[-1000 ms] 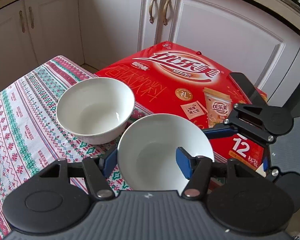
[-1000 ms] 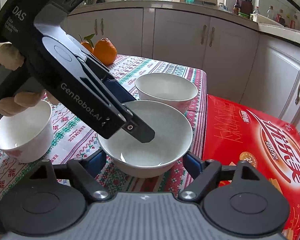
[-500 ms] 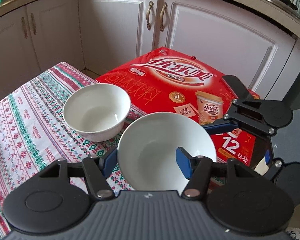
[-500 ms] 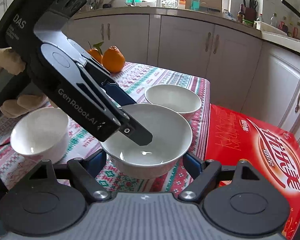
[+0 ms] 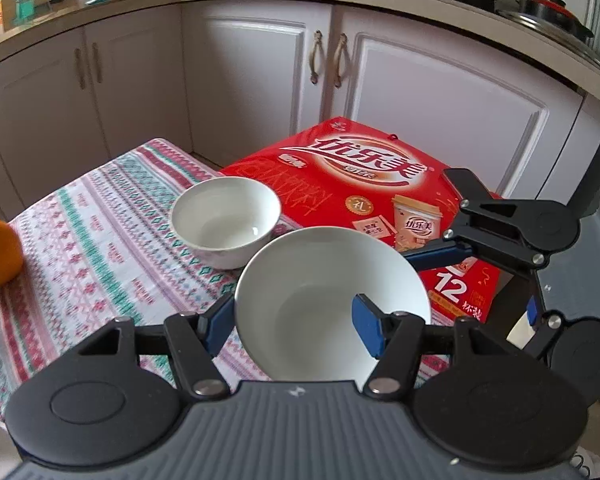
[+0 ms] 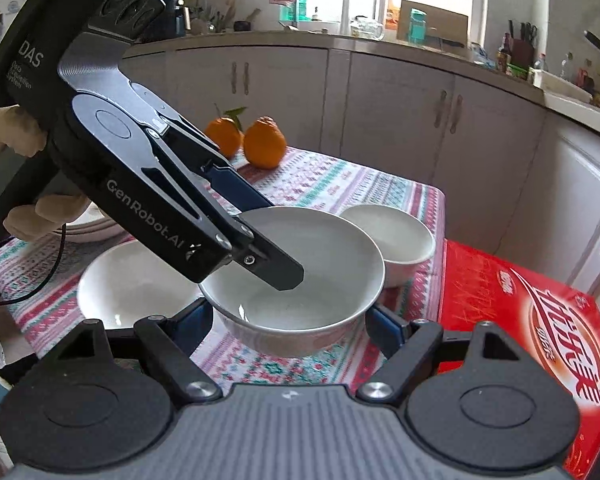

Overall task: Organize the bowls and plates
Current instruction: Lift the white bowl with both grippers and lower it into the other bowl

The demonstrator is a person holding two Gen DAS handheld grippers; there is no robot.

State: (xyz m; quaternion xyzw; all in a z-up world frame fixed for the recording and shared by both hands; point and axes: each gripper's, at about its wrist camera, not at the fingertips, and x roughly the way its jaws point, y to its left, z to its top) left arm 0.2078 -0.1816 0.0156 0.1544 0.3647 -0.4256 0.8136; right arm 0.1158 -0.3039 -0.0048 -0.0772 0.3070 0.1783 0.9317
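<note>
A white bowl [image 5: 332,300] hangs in the air above the patterned tablecloth [image 5: 100,248], held from two sides. My left gripper [image 5: 292,326] is shut on its near wall, one blue pad outside and the other inside. In the right wrist view the same bowl [image 6: 300,272] sits between the pads of my right gripper [image 6: 288,322], which press on its two sides. My left gripper [image 6: 260,232] reaches in from the upper left. A second white bowl [image 5: 226,220] stands on the cloth just beyond, and a third one [image 6: 128,288] stands to the left.
A red drink carton [image 5: 360,172] lies at the table's right end, below the held bowl's far side. Two oranges [image 6: 264,144] stand at the back of the table. A stack of plates [image 6: 88,224] shows behind a gloved hand [image 6: 40,216]. White cabinets [image 5: 440,92] close the far side.
Both grippers have risen together with the bowl held between them. The bowls on the cloth and the red carton now sit lower and look smaller.
</note>
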